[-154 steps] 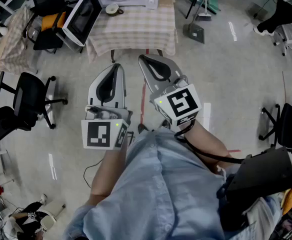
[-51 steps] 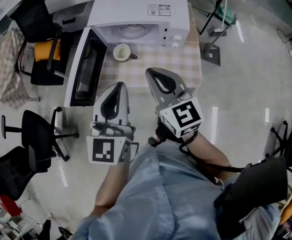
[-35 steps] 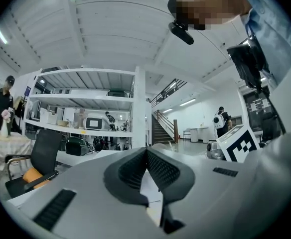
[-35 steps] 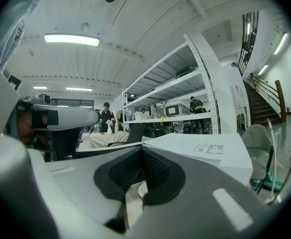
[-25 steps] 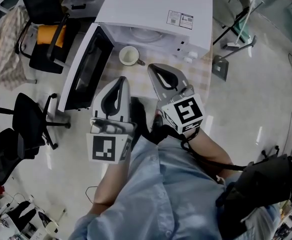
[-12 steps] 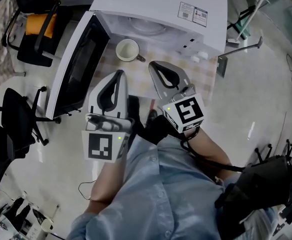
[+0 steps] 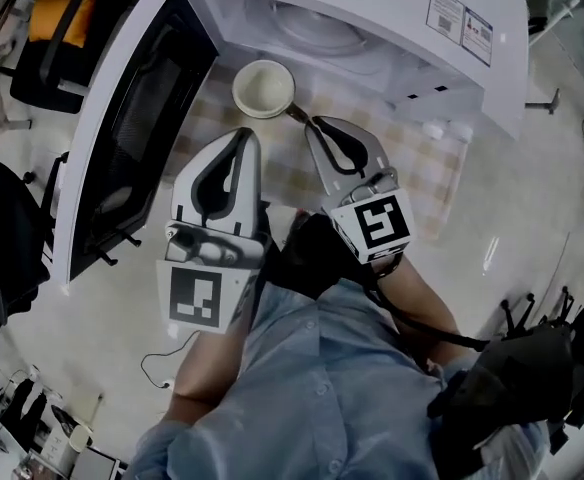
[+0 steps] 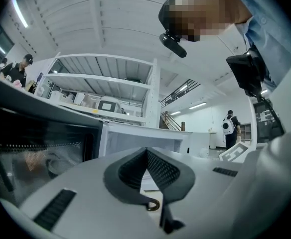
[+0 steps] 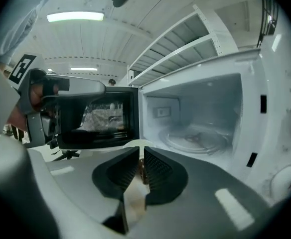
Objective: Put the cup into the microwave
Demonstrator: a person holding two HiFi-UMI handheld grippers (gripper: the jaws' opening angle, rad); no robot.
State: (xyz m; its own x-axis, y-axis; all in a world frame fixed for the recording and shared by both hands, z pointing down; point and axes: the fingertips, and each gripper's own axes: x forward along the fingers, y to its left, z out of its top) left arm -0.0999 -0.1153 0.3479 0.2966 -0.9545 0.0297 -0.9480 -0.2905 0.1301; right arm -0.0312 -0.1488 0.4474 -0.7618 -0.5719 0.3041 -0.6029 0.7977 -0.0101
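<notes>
A cream cup (image 7: 263, 88) stands on the checked tablecloth (image 7: 412, 168) in front of the white microwave (image 7: 372, 8), whose door (image 7: 122, 118) hangs open to the left. My right gripper (image 7: 317, 125) has its tip at the cup's handle (image 7: 297, 114). Its jaws are opening to a narrow slit, and a brown sliver of the handle shows between the pads (image 9: 153, 166). The cup's rim (image 9: 138, 143) peeks just above the right gripper (image 9: 141, 156), with the empty cavity and turntable (image 9: 198, 139) beyond. My left gripper (image 7: 240, 136) is shut on nothing, just below the cup and beside the door.
Black office chairs (image 7: 2, 208) stand on the floor left of the open door, one with an orange seat (image 7: 62, 13). In the left gripper view, the dark door (image 8: 36, 148) fills the left and the left gripper (image 8: 146, 152) points at the microwave's front.
The view has closed in on the microwave and cup. Both grippers have come down toward the table, and the right tip has reached the cup's handle.
</notes>
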